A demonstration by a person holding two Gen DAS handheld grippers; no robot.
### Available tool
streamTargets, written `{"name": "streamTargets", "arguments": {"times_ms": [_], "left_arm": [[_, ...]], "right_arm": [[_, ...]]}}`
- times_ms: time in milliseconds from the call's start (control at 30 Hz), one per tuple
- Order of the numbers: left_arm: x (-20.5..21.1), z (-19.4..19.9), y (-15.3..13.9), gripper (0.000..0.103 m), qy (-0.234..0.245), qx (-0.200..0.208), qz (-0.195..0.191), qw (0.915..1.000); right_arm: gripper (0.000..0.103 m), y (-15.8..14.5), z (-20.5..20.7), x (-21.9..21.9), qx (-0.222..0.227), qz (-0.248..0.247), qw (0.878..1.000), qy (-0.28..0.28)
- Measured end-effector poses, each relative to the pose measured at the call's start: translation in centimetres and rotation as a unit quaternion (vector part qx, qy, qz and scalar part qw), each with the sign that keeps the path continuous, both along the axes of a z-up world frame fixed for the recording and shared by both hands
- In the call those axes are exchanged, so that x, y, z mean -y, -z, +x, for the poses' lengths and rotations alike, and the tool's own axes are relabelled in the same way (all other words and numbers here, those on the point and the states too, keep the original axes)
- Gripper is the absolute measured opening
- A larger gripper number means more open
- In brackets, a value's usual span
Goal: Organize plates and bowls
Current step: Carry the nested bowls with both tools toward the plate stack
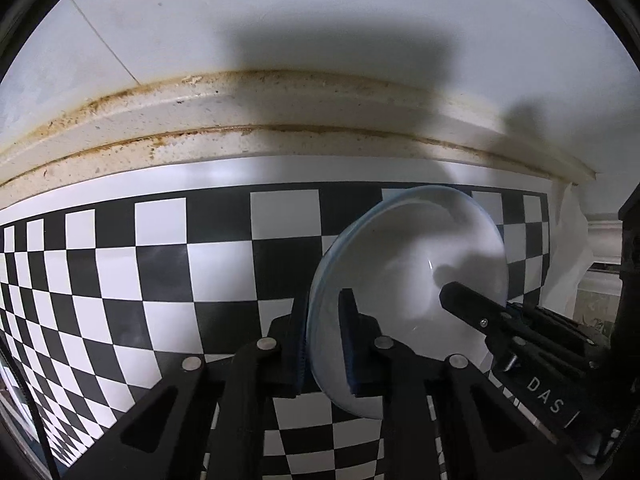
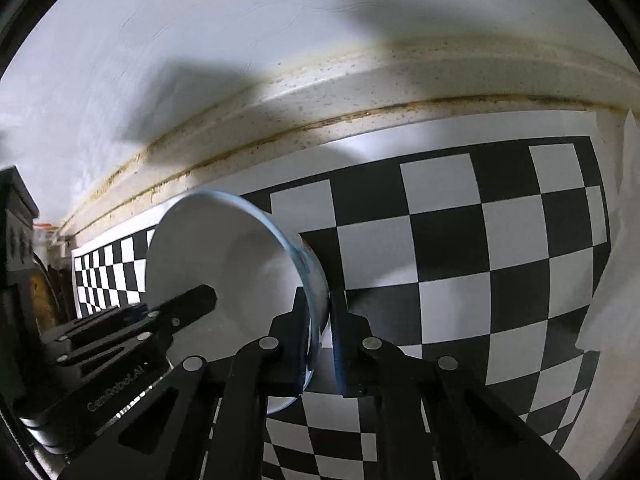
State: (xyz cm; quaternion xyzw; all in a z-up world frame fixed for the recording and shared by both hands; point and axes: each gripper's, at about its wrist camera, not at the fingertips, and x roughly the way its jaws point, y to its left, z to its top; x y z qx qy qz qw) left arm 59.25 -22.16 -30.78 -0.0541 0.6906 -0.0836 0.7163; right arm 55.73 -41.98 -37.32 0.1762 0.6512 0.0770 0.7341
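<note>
One white bowl [image 1: 408, 280] with a pale blue rim is held clear above the black-and-white checkerboard mat [image 1: 160, 264], tipped on edge so its hollow faces sideways. Both tools grip it at once. The left gripper [image 1: 324, 344] is clenched on the rim, one finger outside the wall and one inside the hollow. The right gripper [image 2: 320, 340] is likewise clamped across the rim on the opposite side, seen in its own view with the bowl [image 2: 224, 264] between its pads. Each tool appears in the other's camera, reaching into the bowl's mouth. The stained counter ledge [image 1: 248, 116] and the white wall [image 1: 320, 20] stand behind the mat. Judgement: the bowl looks glazed ceramic or glass, rigid, moderately heavy, smooth and therefore apt to slip, and liable to chip or break if dropped. The rim is the only practicable hold; a two-sided grip such as this one should limit swinging, provided neither jaw relaxes early.
</note>
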Motion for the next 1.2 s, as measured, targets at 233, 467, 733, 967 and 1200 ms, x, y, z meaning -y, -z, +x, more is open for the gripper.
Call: {"name": "streamTargets", "arguments": {"times_ms": [233,467,733,967,1200], "left_arm": [[0.6,-2.1,-2.4,0.013,0.012,0.021,-0.002,0.9997],[0.6,-5.0,-6.1,0.013,0.021,0.05,-0.01,0.9985],[-0.3,-9.9,-10.4,0.013,0.035,0.081,-0.024,0.9958],[-0.6,-14.9,-12.6,0.013,0.053,0.1,-0.032,0.9931],[-0.3,-20.4,-12.6,0.013,0.072,0.098,-0.04,0.9918]], "right_arm": [[0.011,-2.1,-1.8,0.4,0.014,0.004,1.0,0.002],[0.011,-5.4,-4.8,-0.1,0.039,0.01,0.999,0.007],[0.011,-9.7,-10.0,-0.3,0.071,0.006,0.997,0.008],[0.011,-12.3,-15.5,-0.5,0.091,0.001,0.996,0.017],[0.011,-12.9,-22.4,0.0,0.094,-0.003,0.995,0.029]]}}
